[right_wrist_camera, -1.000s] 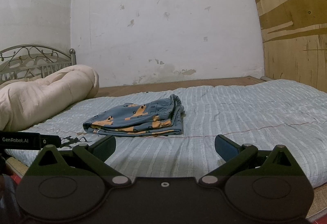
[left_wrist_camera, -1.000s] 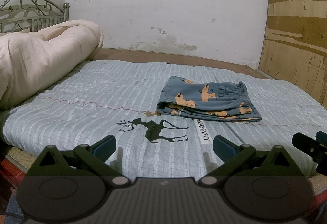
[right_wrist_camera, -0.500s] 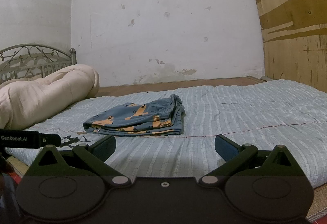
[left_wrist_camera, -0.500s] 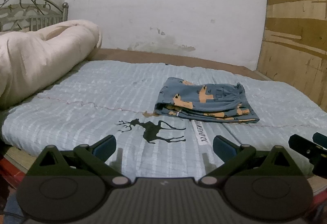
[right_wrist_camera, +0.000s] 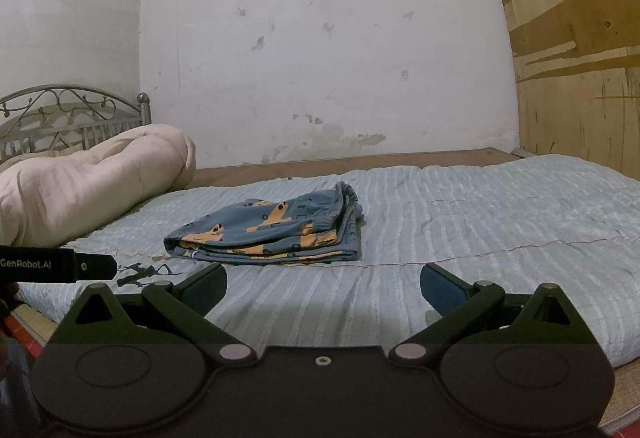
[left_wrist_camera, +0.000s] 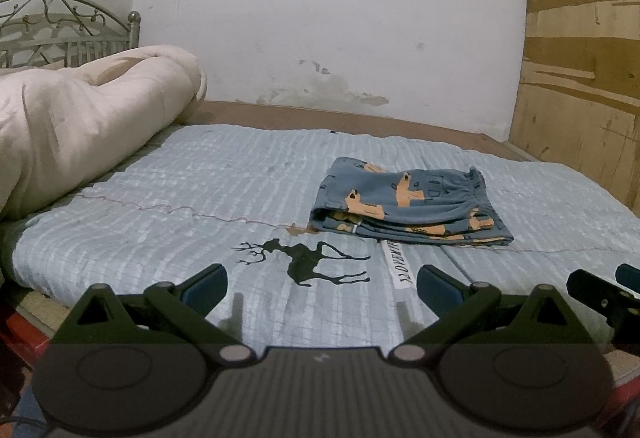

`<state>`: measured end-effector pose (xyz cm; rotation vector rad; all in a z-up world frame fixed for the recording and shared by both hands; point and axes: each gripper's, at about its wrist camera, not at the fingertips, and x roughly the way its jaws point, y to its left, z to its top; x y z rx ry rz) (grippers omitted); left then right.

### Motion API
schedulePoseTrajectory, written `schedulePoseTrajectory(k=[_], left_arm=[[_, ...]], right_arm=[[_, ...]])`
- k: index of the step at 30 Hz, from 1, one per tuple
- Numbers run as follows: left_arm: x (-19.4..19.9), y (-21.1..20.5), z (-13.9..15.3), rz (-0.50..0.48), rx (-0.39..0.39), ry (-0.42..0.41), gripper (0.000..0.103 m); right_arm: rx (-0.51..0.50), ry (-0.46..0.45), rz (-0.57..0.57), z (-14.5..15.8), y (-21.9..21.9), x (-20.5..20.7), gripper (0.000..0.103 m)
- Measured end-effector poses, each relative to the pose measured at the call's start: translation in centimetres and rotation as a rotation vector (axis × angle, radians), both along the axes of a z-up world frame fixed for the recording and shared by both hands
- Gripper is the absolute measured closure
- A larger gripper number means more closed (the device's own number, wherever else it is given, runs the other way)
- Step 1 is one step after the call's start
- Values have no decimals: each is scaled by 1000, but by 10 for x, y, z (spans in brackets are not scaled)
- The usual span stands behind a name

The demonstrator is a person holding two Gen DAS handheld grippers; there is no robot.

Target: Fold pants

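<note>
The blue pants [left_wrist_camera: 408, 206] with orange prints lie folded in a flat stack on the light blue bed cover [left_wrist_camera: 224, 190]; they also show in the right wrist view [right_wrist_camera: 272, 230]. My left gripper [left_wrist_camera: 322, 284] is open and empty, held near the bed's front edge, well short of the pants. My right gripper [right_wrist_camera: 322, 284] is open and empty too, at the front edge with the pants ahead and to its left. Part of the right gripper [left_wrist_camera: 600, 296] shows at the right of the left wrist view.
A rolled cream duvet [left_wrist_camera: 80, 122] lies at the left by a metal headboard [left_wrist_camera: 60, 26]. A white wall stands behind the bed, and a plywood panel [left_wrist_camera: 584, 58] on the right. A black deer print [left_wrist_camera: 304, 258] marks the cover near the front.
Both grippers have drawn back slightly and stayed open. The pants have not moved.
</note>
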<state>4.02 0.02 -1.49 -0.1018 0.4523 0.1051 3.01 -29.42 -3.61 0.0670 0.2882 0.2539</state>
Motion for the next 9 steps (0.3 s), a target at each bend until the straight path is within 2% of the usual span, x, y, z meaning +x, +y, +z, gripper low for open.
schedulePoseTrajectory(k=[9], left_arm=[[1, 5, -1, 23, -13, 10, 1]], right_arm=[[-6, 7, 20, -2, 0, -1, 1]])
